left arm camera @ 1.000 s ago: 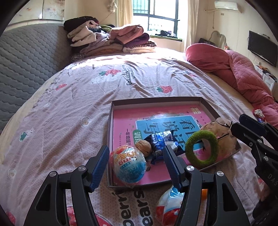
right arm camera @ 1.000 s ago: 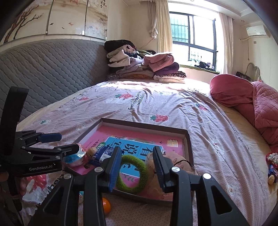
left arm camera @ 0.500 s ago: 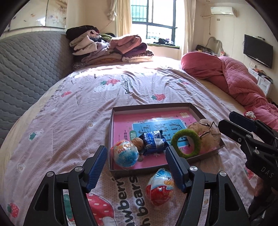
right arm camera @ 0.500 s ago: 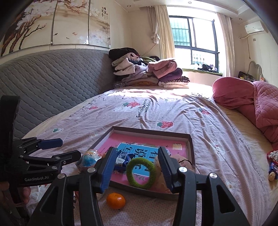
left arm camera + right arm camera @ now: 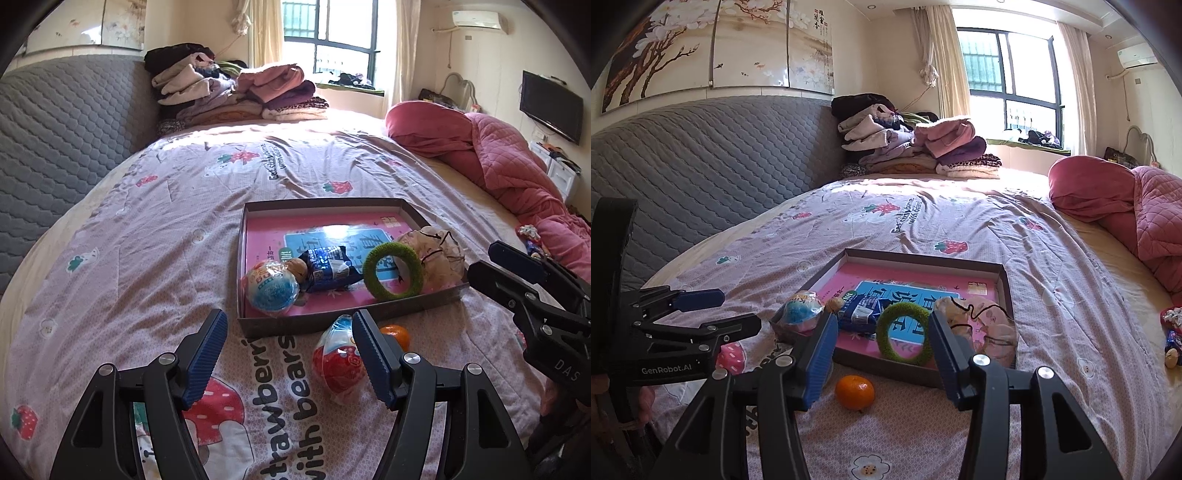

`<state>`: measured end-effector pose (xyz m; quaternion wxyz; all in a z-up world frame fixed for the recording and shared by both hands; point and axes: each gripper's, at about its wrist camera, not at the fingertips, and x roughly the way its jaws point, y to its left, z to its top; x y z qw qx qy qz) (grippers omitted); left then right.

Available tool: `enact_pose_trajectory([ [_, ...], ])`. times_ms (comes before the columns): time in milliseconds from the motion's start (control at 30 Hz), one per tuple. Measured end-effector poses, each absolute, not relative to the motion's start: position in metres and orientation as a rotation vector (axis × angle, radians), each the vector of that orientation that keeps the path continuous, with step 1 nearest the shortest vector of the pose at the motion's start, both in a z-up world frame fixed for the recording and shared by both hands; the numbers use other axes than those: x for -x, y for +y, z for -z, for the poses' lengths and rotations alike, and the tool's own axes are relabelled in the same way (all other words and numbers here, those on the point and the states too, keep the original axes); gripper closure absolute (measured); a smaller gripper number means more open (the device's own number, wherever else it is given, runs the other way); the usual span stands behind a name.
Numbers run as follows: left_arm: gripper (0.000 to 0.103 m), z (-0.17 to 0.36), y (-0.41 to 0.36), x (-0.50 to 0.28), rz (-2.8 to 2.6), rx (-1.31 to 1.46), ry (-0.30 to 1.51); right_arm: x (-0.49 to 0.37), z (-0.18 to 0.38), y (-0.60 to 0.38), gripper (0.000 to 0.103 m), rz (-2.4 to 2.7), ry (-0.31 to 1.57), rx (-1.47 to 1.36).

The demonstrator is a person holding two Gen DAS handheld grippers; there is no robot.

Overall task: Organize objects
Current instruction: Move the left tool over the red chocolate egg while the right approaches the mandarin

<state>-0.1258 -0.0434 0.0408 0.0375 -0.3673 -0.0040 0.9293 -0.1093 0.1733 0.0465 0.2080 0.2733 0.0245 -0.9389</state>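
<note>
Two things, a red toy egg and an orange, lie just outside the tray, so both claws, left and right, hover spread and empty beside it.

Landmark: shallow cardboard tray on bed. Inside tray: pink book flat on bottom; blue-capped wrapped egg in near-left corner; walnut just beside it; blue snack packet mid-tray; green ring leaning toward near-right; crumpled plastic bag over right rim. In front of tray: red wrapped egg, orange. Left tongs open, empty, jaws just opening. Right tongs at tray's right.
</note>
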Motion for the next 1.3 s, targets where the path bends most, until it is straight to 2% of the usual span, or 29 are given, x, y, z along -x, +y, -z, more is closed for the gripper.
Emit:
enact_pose_trajectory([
  [800,0.031,0.0,-0.015,0.124,-2.714,1.286,0.059,0.108,0.018,0.153,0.052,2.478,0.192,-1.024],
  [1300,0.031,0.019,-0.017,0.139,-2.668,1.355,0.023,0.12,0.039,0.147,0.052,2.441,0.25,-1.086],
])
